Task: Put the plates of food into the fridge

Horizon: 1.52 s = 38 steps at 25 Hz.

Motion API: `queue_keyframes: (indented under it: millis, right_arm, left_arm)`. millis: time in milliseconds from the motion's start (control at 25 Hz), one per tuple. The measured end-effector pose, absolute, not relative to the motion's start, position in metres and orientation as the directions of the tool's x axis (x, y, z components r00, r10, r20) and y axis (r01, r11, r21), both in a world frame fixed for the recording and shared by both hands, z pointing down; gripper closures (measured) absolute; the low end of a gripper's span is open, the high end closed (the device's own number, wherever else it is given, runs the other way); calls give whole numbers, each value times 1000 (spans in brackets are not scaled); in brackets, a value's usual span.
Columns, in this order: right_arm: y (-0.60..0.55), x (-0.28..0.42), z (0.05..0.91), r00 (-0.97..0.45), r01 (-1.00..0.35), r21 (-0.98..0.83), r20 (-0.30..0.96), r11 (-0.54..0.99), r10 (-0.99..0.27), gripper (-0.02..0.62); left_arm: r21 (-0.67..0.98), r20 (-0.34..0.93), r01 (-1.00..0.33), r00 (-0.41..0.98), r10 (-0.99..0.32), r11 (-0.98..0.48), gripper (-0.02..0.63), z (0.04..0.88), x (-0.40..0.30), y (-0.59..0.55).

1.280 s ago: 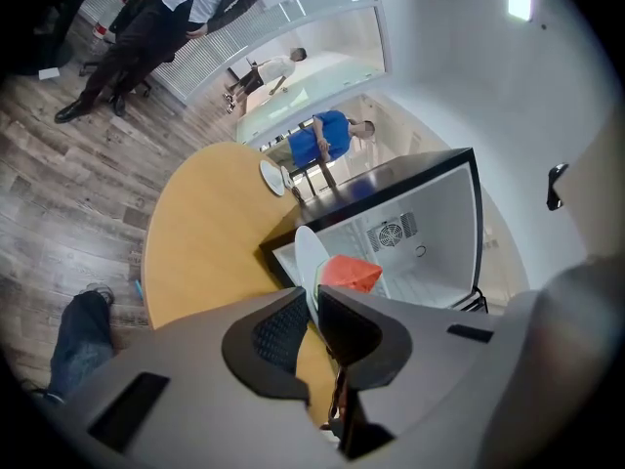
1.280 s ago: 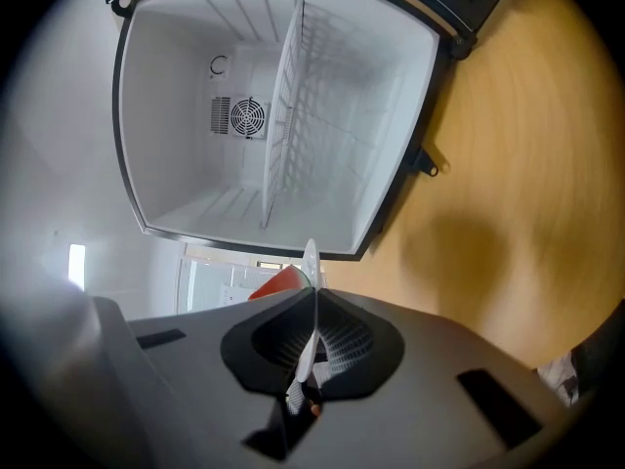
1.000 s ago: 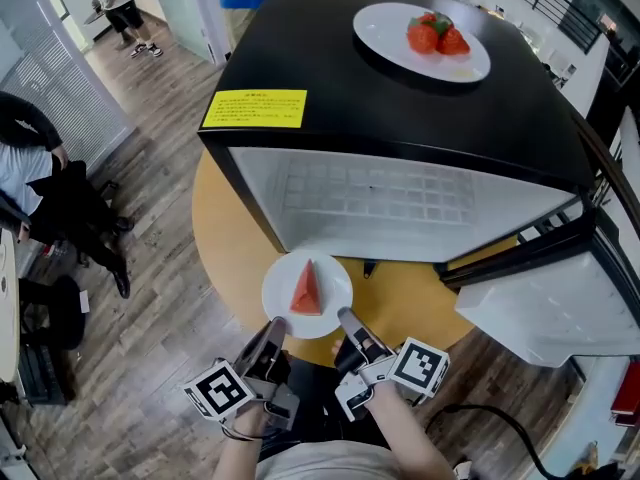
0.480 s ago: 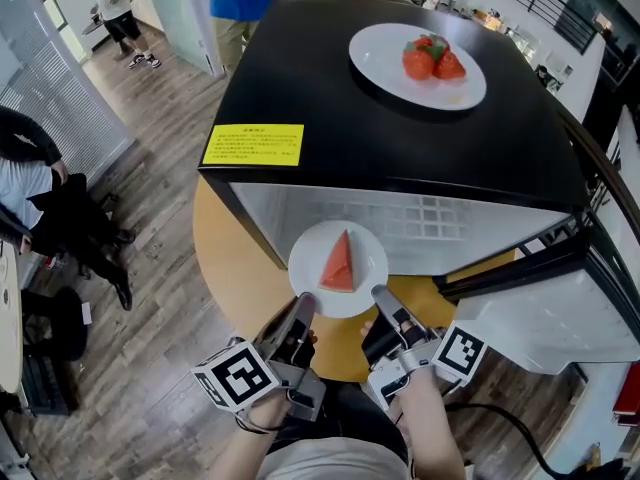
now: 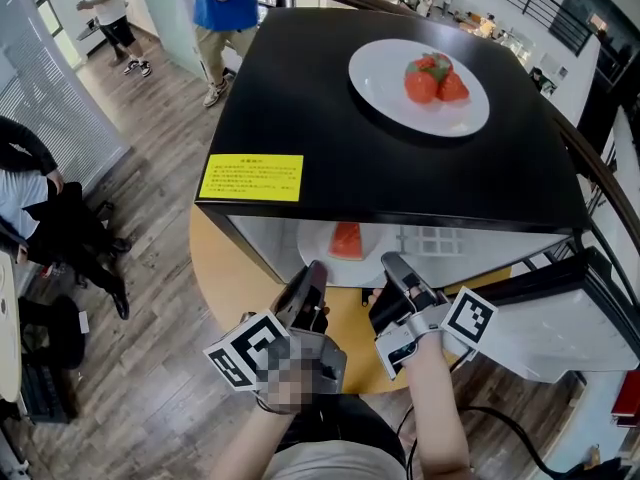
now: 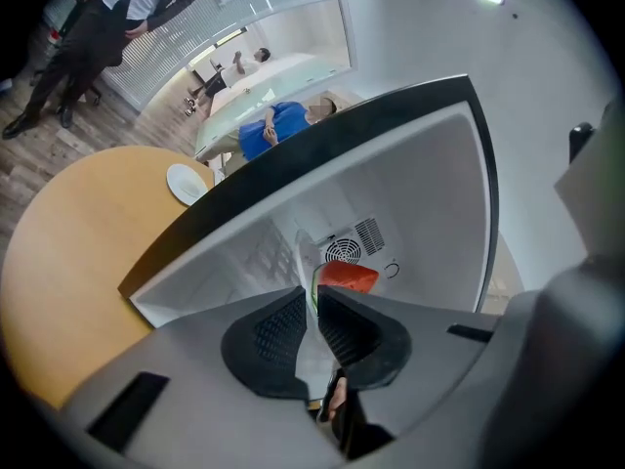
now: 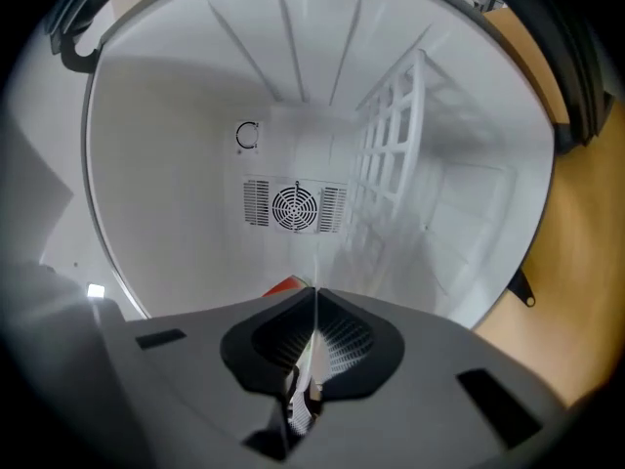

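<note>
White plate (image 5: 375,80) atop fridge (image 5: 300,103), person (image 5: 228,13) beyond

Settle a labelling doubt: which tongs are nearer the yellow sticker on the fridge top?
Left. Both grip the watermelon plate, but the left tongs sit just below-right of the yellow sticker; the right tongs are farther right.

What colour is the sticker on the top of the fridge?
Yellow, with small dark print. The sticker shows best in the head view.

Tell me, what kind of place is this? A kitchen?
Probably an office or shared workspace, not a kitchen: a small black fridge sits on a round wooden table, with blinds-covered glass walls and people standing around.
</note>
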State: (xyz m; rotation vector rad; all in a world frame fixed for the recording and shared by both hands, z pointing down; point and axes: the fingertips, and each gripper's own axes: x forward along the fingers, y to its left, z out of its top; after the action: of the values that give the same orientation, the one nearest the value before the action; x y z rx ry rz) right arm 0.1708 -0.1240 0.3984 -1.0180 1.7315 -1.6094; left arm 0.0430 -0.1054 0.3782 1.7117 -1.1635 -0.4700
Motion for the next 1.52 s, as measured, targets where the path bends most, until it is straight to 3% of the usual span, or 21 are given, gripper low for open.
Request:
queue_keyframes:
  millis: [360,600,960,1280,1520]
  right_arm:
    - [-152,163,402,-469,-96,-995,82,-41,-879,575]
    - [-161,168,410,-404,-114,-991,106,-65,-909,575]
    - [-172,167,414,-332,-108,-991,114,-83,-937,575]
    - [-183,158,405,-339,-219,-974,131,-57,-932,575]
    - [-178,140,404,-400,-436,-900,214,-20,-891,574]
  left_arm:
    - [866,221,-501,395,-892,-8,568,383,33,-134]
    - [832,323,-552,396,-860,58,558,403,37,-144]
    - [790,329,-614,410,-851,10,503,406,42,-144]
    - [784,278,-616,456,-845,-74,502,395,46,-133]
    - [791,286,-607,470,-835,-71,502,403,46,-129]
